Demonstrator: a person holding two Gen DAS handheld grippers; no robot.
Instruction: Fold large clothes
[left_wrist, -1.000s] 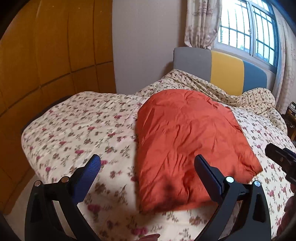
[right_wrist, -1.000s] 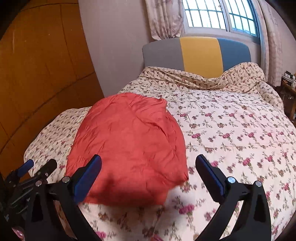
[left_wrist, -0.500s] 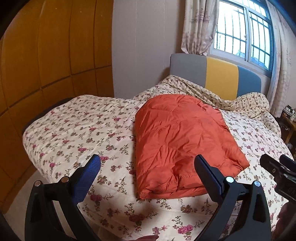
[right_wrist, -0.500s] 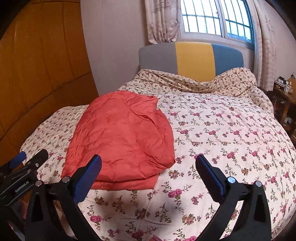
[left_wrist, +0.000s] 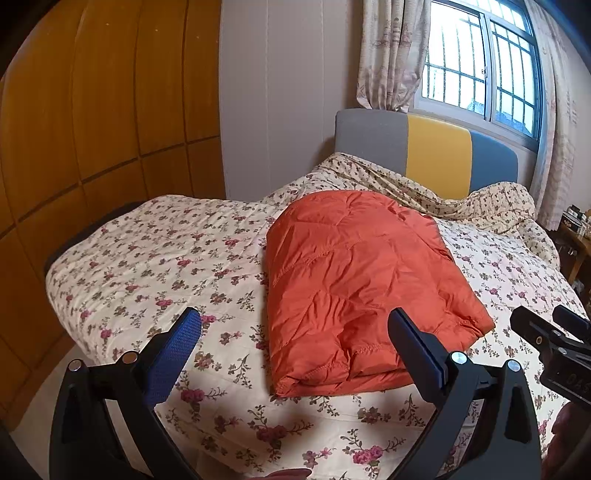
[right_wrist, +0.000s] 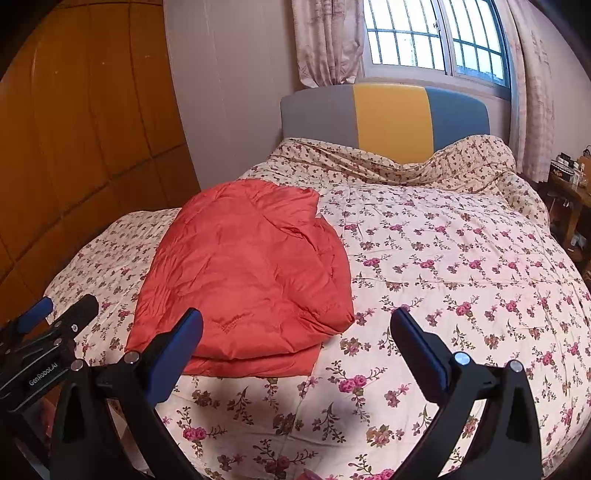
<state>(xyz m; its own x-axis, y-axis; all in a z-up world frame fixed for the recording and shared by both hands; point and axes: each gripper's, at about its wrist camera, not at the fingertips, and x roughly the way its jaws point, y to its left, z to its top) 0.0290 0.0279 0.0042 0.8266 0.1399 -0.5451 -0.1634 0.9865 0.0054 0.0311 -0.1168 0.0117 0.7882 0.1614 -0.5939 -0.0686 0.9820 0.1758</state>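
An orange quilted jacket (left_wrist: 362, 280) lies folded into a rough rectangle on the floral bedspread (left_wrist: 155, 266). It also shows in the right wrist view (right_wrist: 243, 273), on the left half of the bed. My left gripper (left_wrist: 295, 332) is open and empty, above the bed's near edge in front of the jacket. My right gripper (right_wrist: 295, 332) is open and empty, just right of the jacket's near corner. Neither touches the jacket. Each gripper shows at the edge of the other's view: the right one (left_wrist: 554, 350) and the left one (right_wrist: 40, 343).
A grey, yellow and blue headboard (right_wrist: 388, 114) stands at the far end under a barred window (right_wrist: 424, 37) with curtains. Wooden wardrobe panels (left_wrist: 92, 110) line the left wall. A bedside table (right_wrist: 569, 192) with small items stands at the right. Bedding is bunched near the headboard (right_wrist: 461, 162).
Both grippers have pulled back and up from the jacket, so it looks smaller and further away. The jacket lies still. Both stay open.
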